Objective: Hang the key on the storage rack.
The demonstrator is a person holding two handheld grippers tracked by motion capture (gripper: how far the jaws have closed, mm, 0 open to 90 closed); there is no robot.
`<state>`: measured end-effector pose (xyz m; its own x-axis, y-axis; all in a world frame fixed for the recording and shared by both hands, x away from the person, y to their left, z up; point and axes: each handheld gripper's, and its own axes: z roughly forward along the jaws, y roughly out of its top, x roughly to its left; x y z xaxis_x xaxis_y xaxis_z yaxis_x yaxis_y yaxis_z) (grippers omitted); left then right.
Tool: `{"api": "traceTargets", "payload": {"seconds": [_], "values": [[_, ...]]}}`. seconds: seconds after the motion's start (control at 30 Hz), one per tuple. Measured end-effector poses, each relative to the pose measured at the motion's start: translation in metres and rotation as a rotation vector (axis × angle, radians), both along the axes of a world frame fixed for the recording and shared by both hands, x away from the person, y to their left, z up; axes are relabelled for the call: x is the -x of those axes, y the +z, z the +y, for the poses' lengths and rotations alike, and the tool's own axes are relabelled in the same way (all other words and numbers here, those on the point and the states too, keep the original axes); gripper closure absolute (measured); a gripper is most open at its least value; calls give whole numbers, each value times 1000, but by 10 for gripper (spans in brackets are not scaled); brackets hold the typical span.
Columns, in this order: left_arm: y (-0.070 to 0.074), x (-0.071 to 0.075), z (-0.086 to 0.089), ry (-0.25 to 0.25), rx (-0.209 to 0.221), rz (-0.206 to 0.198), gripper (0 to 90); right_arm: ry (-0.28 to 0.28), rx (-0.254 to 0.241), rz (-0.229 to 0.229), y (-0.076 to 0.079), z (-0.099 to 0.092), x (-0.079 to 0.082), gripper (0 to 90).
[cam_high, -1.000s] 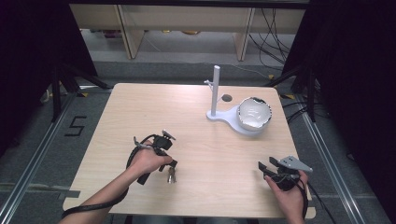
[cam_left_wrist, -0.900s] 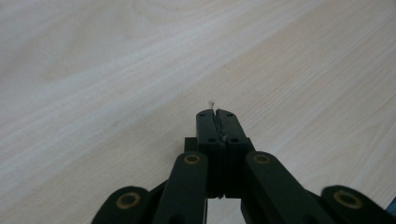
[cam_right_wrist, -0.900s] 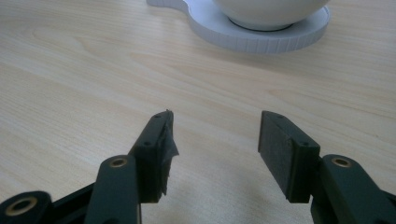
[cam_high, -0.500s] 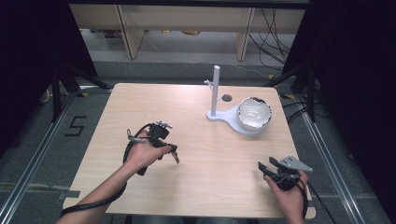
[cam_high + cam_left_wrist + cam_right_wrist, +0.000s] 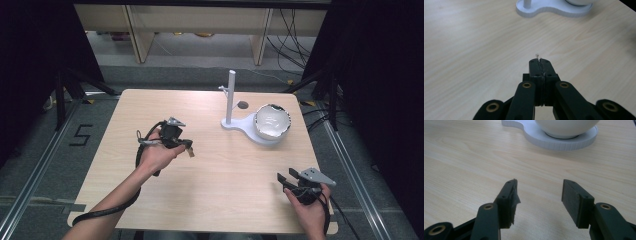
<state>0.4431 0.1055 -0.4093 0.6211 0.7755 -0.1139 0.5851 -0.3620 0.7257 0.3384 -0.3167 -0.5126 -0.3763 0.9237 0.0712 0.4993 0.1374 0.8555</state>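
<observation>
On the wooden table, the left gripper sits at about nine o'clock from the middle, held in the person's left hand, and its jaws are pressed together with nothing between them (the left gripper view shows the two black tips meeting over bare wood). The right gripper is down at five o'clock near the front edge, its jaws spread wide and empty. At two o'clock a white bowl rests on a white stand with an upright post, well apart from both grippers.
</observation>
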Motion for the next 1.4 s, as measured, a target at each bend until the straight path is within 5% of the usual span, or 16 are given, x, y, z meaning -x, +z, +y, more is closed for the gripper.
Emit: {"api": "traceTargets", "payload": {"seconds": [0.27, 0.5, 1.4], "values": [[6, -13, -1, 18, -7, -71, 888, 22, 12, -21, 0, -2, -2, 478], [19, -29, -7, 71, 47, -157, 887, 23, 16, -16, 0, -1, -2, 478], [44, -75, -37, 152, 158, -315, 887, 32, 8, -17, -1, -2, -2, 479]]}}
